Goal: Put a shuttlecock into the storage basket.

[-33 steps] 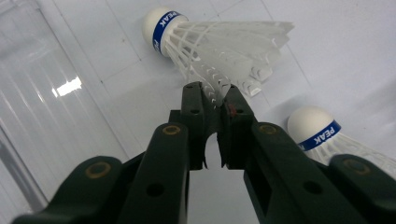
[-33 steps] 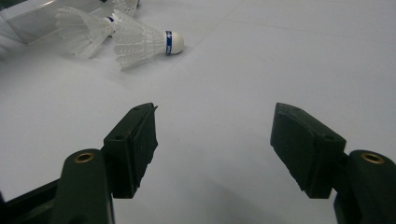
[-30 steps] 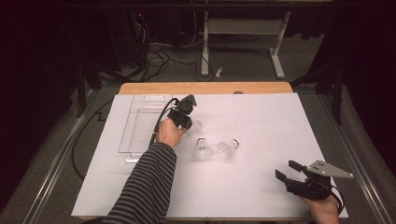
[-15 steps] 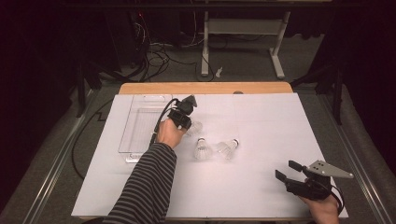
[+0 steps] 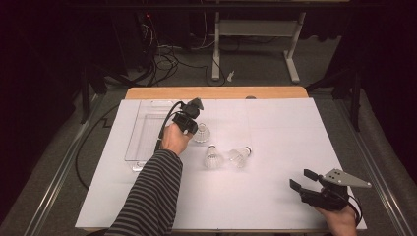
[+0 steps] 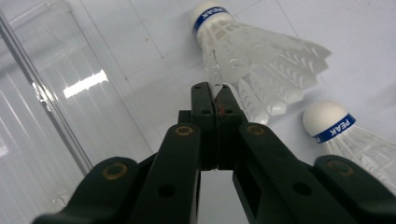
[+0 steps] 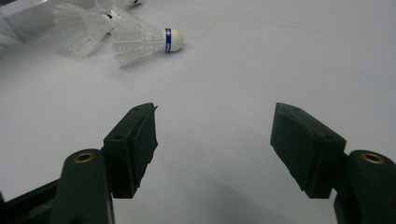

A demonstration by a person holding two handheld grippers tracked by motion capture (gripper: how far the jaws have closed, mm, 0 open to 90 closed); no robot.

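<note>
Three white shuttlecocks with blue-banded corks lie on the white table cover. My left gripper [image 5: 193, 129] [image 6: 215, 91] is shut, its tips pinching a feather at the skirt edge of the nearest shuttlecock [image 5: 200, 132] [image 6: 261, 60]. A second shuttlecock [image 5: 213, 157] [image 6: 327, 121] stands on its skirt just beyond, and a third [image 5: 239, 156] [image 7: 144, 39] lies on its side. My right gripper [image 5: 301, 179] [image 7: 215, 126] rests open at the near right of the table, with only bare cover between its jaws.
A clear plastic tray [image 5: 142, 142] [image 6: 42, 93] sits directly left of the left gripper. The wooden table edge [image 5: 216, 92] runs along the far side. Cables and a metal stand lie on the floor beyond it.
</note>
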